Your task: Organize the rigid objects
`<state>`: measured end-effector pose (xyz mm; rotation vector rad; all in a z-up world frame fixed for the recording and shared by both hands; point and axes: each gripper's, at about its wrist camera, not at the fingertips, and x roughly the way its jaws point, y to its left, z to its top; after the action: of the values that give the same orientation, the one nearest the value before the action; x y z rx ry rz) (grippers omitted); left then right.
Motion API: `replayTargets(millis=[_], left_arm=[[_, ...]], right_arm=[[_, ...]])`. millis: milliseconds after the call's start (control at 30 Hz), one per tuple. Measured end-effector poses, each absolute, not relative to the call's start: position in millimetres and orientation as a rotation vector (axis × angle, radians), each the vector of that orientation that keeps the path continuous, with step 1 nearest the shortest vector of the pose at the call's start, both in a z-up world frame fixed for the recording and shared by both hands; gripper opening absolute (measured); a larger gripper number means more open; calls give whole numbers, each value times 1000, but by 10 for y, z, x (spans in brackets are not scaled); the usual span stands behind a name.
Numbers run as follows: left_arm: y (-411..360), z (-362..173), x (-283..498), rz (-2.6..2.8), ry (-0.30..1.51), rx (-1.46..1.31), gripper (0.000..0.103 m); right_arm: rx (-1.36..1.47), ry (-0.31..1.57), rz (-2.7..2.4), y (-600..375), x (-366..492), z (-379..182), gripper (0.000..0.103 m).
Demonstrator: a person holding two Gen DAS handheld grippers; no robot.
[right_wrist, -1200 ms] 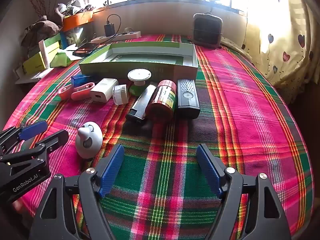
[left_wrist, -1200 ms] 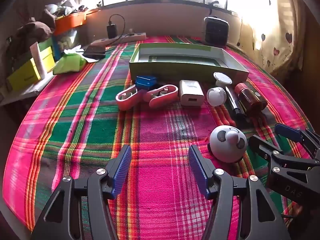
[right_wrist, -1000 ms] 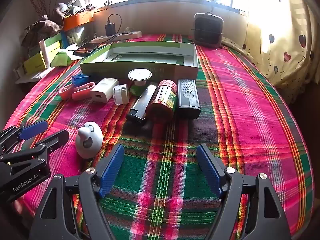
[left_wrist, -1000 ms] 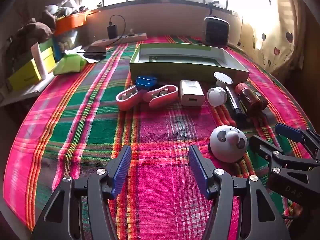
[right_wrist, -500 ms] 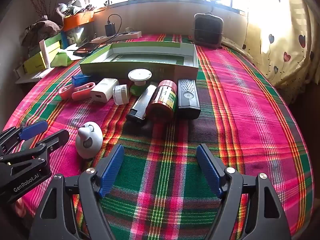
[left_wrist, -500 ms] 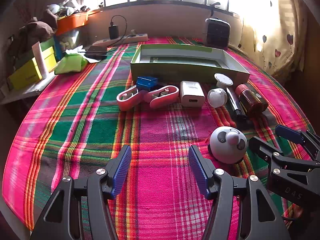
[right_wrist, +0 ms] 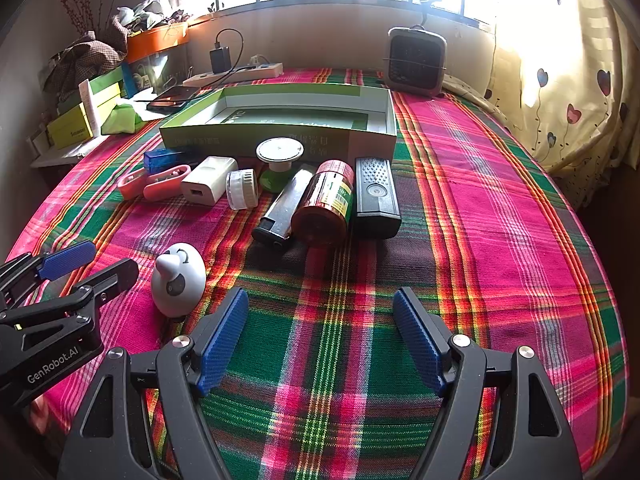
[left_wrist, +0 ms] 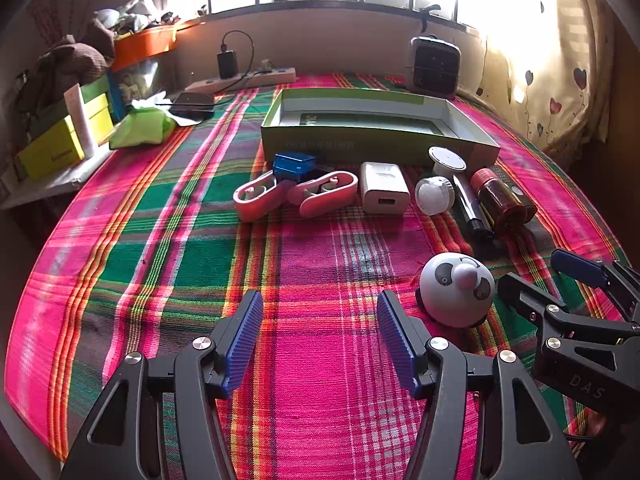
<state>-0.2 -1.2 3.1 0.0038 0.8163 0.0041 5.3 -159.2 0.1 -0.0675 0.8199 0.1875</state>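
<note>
An open green box [left_wrist: 380,136] [right_wrist: 280,128] lies at the middle of the plaid cloth. In front of it sit two pink cases [left_wrist: 296,194], a blue box [left_wrist: 294,166], a white charger [left_wrist: 384,194] [right_wrist: 208,186], a white jar [right_wrist: 242,189], a lighter [right_wrist: 284,210], a brown bottle [right_wrist: 326,208] and a black remote [right_wrist: 376,202]. A white panda toy [left_wrist: 456,290] [right_wrist: 178,280] stands nearer. My left gripper [left_wrist: 320,340] is open and empty, left of the toy. My right gripper [right_wrist: 320,336] is open and empty, right of the toy.
A small heater [right_wrist: 416,62] stands at the back right. A power strip with a charger [left_wrist: 244,76], a phone [left_wrist: 192,102], yellow-green boxes [left_wrist: 64,144] and an orange bin [left_wrist: 144,44] crowd the back left. A curtain [right_wrist: 568,80] hangs at the right.
</note>
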Motion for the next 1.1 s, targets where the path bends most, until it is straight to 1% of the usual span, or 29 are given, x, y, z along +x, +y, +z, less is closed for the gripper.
replayTargets(millis=[1100], left_arm=[[82, 27, -29, -25, 824, -24, 58]], right_arm=[[-71, 823, 203, -1586, 36, 13, 75]])
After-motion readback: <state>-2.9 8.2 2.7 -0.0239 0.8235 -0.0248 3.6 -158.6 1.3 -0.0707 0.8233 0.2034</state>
